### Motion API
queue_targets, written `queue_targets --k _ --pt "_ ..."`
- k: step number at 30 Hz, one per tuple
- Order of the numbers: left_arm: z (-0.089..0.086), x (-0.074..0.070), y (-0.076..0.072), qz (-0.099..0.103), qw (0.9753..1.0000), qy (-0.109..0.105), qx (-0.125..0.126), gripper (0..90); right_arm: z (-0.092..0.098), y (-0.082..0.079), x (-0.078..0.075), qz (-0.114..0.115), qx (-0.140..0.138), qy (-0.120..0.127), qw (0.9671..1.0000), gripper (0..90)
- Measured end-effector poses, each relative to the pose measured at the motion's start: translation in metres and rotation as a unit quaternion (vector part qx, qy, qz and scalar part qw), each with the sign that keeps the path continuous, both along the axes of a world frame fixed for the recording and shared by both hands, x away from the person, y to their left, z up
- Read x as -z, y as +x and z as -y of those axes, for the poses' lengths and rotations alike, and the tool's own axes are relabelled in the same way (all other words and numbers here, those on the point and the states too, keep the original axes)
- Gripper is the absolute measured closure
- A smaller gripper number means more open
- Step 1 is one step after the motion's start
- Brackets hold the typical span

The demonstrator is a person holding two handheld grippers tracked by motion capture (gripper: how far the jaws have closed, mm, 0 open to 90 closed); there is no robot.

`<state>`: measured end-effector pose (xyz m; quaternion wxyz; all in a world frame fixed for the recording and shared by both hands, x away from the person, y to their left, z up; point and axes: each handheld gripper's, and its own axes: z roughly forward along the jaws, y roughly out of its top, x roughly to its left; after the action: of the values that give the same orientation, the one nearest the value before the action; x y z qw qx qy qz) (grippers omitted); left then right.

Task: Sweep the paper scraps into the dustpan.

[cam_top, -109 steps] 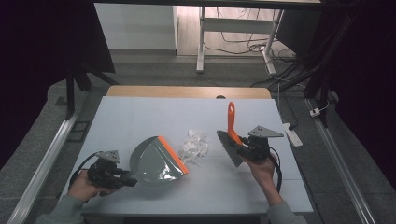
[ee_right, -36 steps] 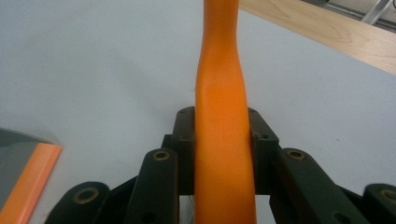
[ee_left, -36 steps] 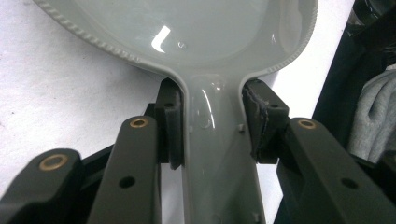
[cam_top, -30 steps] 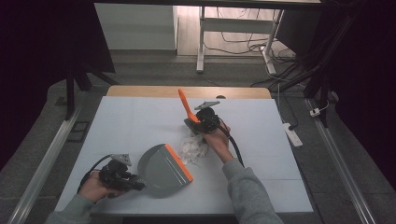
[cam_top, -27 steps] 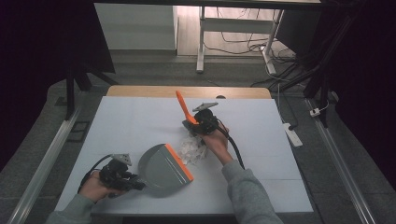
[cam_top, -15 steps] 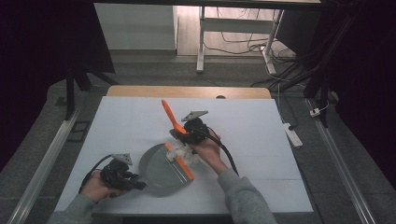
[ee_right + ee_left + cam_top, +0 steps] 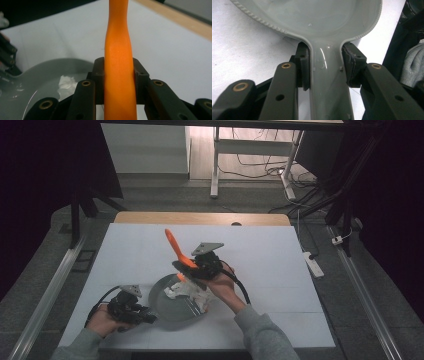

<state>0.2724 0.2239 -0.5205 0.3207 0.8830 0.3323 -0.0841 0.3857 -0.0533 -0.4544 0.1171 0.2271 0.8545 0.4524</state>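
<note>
Crumpled white paper swept into a grey dustpan on the white table

The white paper (image 7: 187, 291) is seen lying in the pan of the grey dustpan (image 7: 170, 306), at its open edge near the table's (image 7: 280, 270) front half. The dustpan's handle is clamped between the jaws of the left gripper (image 7: 325, 66), held low at the front left. The orange brush handle (image 7: 118, 65) is clamped in the right gripper (image 7: 118, 75), tilted up and back over the pan

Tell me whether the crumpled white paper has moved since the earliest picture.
Yes. The crumpled white paper has shifted left and toward the person across the white table, and now lies at the mouth of the grey dustpan.
</note>
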Motion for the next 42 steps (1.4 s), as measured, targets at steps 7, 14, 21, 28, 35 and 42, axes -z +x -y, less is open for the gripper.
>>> queue_targets --k 7,14,21,28,35,42 --pt "0.0 0.0 -0.001 0.001 1.0 0.0 -0.001 61.4 0.039 0.011 -0.017 0.026 0.064 -0.009 0.9976 69.9" --pt "0.001 0.0 -0.001 0.002 1.0 0.001 -0.002 61.4 0.068 0.02 -0.004 -0.005 0.116 -0.042 0.9924 69.9" --pt "0.002 -0.001 -0.002 0.003 1.0 0.002 -0.004 61.4 0.07 0.02 0.012 -0.03 0.127 -0.057 0.9898 69.9" --pt "0.002 0.0 -0.002 0.003 1.0 0.003 -0.004 61.4 0.059 0.016 0.021 -0.053 0.139 -0.059 0.987 69.9" --pt "0.002 -0.001 -0.002 0.004 1.0 0.003 -0.004 61.4 0.041 0.013 0.026 -0.061 0.128 -0.061 0.988 69.9" --pt "0.004 0.0 -0.002 0.004 1.0 0.003 -0.006 61.4 0.025 0.006 0.029 -0.069 0.114 -0.064 0.9891 69.9"
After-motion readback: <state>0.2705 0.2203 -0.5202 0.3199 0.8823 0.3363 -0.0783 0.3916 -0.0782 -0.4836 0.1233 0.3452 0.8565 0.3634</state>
